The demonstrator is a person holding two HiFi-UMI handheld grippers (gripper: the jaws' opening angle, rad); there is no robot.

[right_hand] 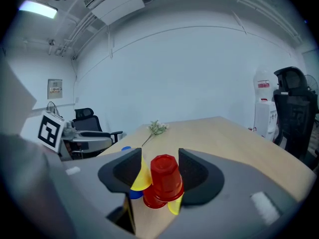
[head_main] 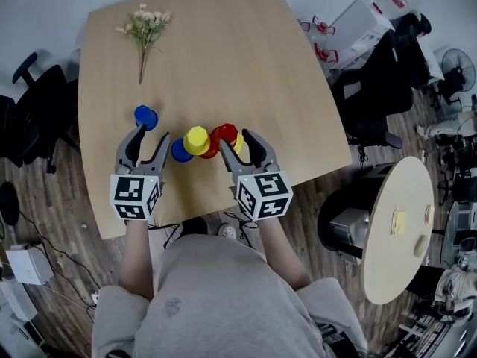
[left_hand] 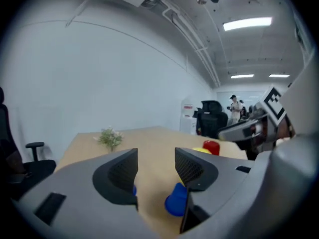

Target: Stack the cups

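Observation:
Several upturned plastic cups cluster near the table's front edge: a blue cup, a yellow cup, a red cup and a second yellow cup. Another blue cup stands alone to the left. My left gripper is open, just short of that lone cup, with nothing between its jaws. The blue cup shows beside its right jaw. My right gripper is open at the cluster's right end. In its view the red cup stands between the jaw tips, pads apart from it.
A sprig of dried flowers lies at the table's far left. The wooden table is bare beyond the cups. Office chairs stand left of it. A small round table and bags are at the right.

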